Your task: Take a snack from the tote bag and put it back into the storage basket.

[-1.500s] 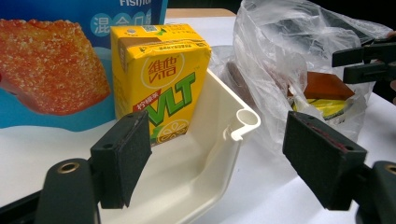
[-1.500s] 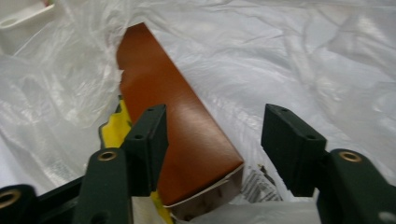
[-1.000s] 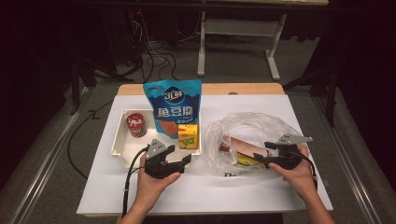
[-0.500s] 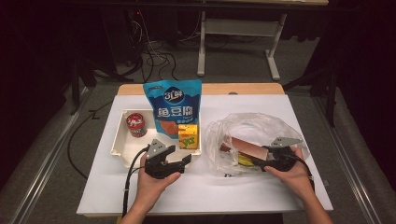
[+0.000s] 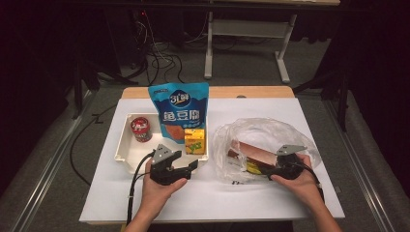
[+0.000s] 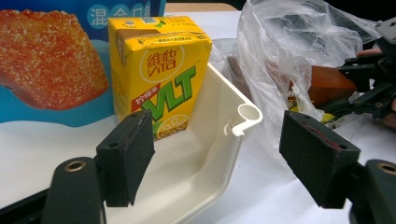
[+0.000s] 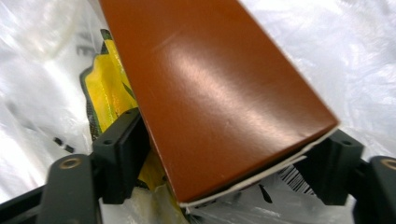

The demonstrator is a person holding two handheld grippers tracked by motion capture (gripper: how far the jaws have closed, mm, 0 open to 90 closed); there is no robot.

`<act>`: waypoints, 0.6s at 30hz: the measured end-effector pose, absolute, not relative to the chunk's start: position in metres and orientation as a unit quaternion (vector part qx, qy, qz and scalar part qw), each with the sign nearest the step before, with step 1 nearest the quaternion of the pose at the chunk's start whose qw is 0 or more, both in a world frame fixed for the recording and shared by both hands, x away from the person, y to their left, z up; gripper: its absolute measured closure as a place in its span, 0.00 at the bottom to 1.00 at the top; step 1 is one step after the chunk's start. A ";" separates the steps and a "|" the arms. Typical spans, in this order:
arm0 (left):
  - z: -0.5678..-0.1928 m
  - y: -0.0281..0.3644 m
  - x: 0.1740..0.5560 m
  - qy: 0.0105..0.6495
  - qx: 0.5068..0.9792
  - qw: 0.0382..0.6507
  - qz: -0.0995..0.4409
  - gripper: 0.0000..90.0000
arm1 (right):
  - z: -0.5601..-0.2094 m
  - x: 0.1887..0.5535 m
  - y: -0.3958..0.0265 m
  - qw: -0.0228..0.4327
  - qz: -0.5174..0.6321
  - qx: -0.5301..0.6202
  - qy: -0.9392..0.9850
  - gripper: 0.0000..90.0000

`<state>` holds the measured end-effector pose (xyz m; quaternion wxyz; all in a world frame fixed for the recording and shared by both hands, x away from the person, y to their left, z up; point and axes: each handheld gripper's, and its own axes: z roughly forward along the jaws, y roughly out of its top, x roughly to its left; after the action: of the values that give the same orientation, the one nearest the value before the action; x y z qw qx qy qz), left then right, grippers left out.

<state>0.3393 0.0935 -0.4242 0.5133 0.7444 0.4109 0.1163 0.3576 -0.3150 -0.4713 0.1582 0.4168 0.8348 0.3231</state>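
Inside the clear plastic bag (image 5: 270,140), the right gripper (image 7: 233,172) has its jaws either side of the brown box (image 7: 219,98), apparently just loosening; the left gripper (image 6: 219,163) waits with jaws apart. Next: a firm clamp, then lifting out.

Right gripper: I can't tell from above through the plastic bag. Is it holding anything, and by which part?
The right gripper, jaws just widening, has the brown box's near end between them; whether the pads still press cannot be told.

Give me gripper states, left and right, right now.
Left gripper: open, nothing between its jaws, facing the yellow drink carton.
Right gripper: jaws around the brown box in the plastic bag; grip cannot be told.
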 end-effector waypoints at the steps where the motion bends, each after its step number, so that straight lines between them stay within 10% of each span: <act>1: -0.424 0.094 0.339 0.411 0.744 0.513 0.116 0.30 | -0.468 0.356 -0.317 0.158 0.332 0.418 0.831 0.24; 18: -0.425 0.093 0.339 0.410 0.745 0.513 0.115 0.31 | -0.451 0.354 -0.332 0.166 0.395 0.397 0.812 0.34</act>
<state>0.3392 0.0926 -0.4245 0.5131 0.7455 0.4097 0.1146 0.3537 -0.3324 -0.4509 0.1660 0.3972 0.8116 0.3949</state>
